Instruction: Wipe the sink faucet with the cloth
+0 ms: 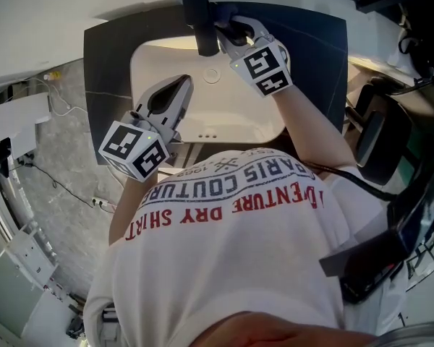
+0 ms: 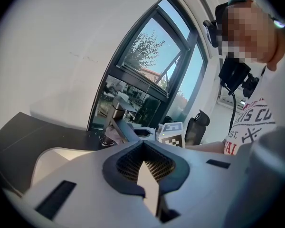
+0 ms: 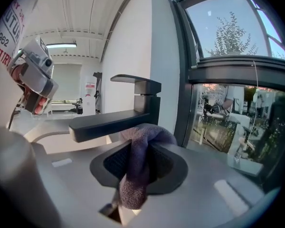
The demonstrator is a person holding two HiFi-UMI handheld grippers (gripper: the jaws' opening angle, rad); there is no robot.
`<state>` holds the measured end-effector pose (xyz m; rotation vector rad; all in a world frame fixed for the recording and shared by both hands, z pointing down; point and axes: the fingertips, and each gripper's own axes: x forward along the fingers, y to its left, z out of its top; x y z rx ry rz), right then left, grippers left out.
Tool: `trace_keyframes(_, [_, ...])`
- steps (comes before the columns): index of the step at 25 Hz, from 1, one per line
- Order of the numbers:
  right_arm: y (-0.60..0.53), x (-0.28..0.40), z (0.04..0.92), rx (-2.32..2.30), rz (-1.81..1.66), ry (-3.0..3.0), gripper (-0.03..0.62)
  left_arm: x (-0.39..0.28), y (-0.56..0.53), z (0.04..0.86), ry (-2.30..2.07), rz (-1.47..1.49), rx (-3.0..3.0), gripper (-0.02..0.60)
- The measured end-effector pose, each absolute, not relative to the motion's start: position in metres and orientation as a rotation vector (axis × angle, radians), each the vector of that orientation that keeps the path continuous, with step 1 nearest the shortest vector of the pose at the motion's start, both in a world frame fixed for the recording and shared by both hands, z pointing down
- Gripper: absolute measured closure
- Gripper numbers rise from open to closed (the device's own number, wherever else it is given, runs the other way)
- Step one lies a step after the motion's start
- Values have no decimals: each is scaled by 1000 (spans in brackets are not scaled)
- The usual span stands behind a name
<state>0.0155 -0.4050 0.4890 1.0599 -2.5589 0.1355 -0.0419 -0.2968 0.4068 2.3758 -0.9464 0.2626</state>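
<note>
- The right gripper [image 3: 138, 146] was clamped on the cloth [image 3: 133, 182], which bunched just ahead of its jaws under the faucet [image 3: 109, 122], placed for wiping.
- The left gripper [image 2: 143, 151], jaws together and empty, hung back with the faucet well ahead of it.

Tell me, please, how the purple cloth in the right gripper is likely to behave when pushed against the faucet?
The cloth is probably floppy: it bunches at the tips of the right gripper and droops below. Its knitted weave looks light and grippy, so it would likely mould round the faucet spout. Pinched as it is, it seems unlikely to slip out.
</note>
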Motion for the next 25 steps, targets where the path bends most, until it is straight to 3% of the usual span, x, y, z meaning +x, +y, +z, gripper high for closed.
trace_keyframes(25, [-357, 13, 471, 1001, 52, -2650, 522, -29, -281, 399, -927, 221, 2399, 580])
